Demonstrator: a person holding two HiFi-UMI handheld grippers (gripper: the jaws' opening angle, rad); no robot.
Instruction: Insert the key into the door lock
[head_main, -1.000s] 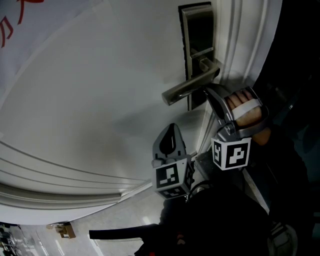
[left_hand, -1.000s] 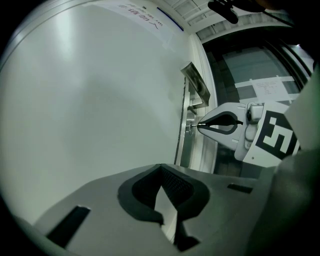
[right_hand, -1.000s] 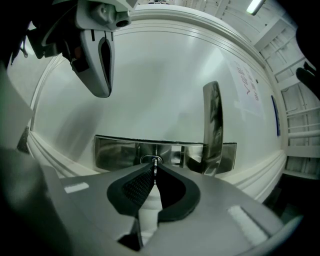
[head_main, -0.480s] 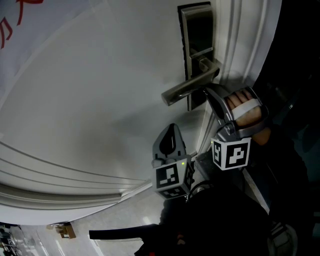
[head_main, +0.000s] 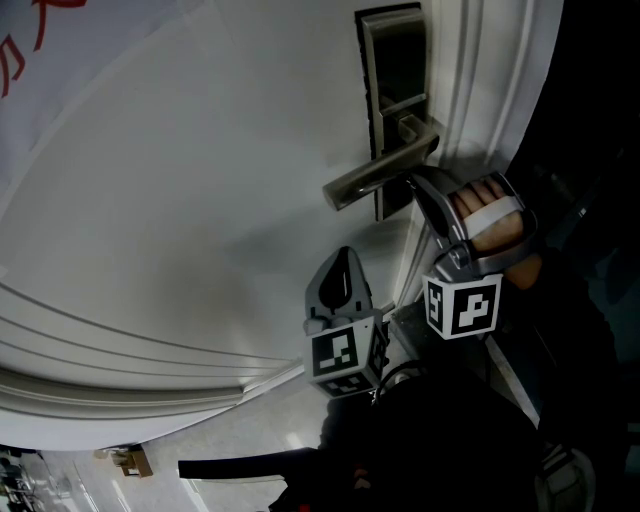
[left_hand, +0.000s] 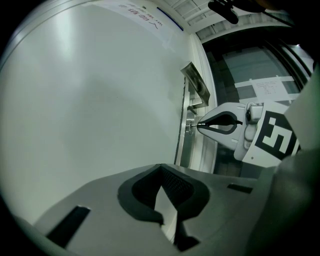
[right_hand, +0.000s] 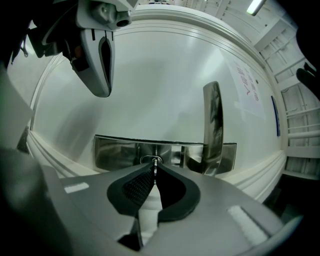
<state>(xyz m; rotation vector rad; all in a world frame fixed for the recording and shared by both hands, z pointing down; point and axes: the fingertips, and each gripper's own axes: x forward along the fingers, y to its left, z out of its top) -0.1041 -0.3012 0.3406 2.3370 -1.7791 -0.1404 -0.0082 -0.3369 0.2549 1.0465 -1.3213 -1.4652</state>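
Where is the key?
In the right gripper view, the key sits pinched in the right gripper, tip at the lock plate, left of the handle.

1. Door (head_main: 200, 200): smooth white painted face with a soft satin sheen.
2. Lock plate (right_hand: 114, 150) and lever handle (right_hand: 213, 125): polished, pretty mirror-like metal.
3. Key (right_hand: 155, 160): thin bare metal.
4. Right gripper (right_hand: 155, 166): matt grey plastic shell, and black pads (right_hand: 136, 188) with a fine grid texture.

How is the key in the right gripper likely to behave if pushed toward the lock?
The key looks like thin metal, so probably stiff and light. Pinched only at the tips of the right gripper, it could pivot or slip. The lock plate looks rigid, unlikely to give.
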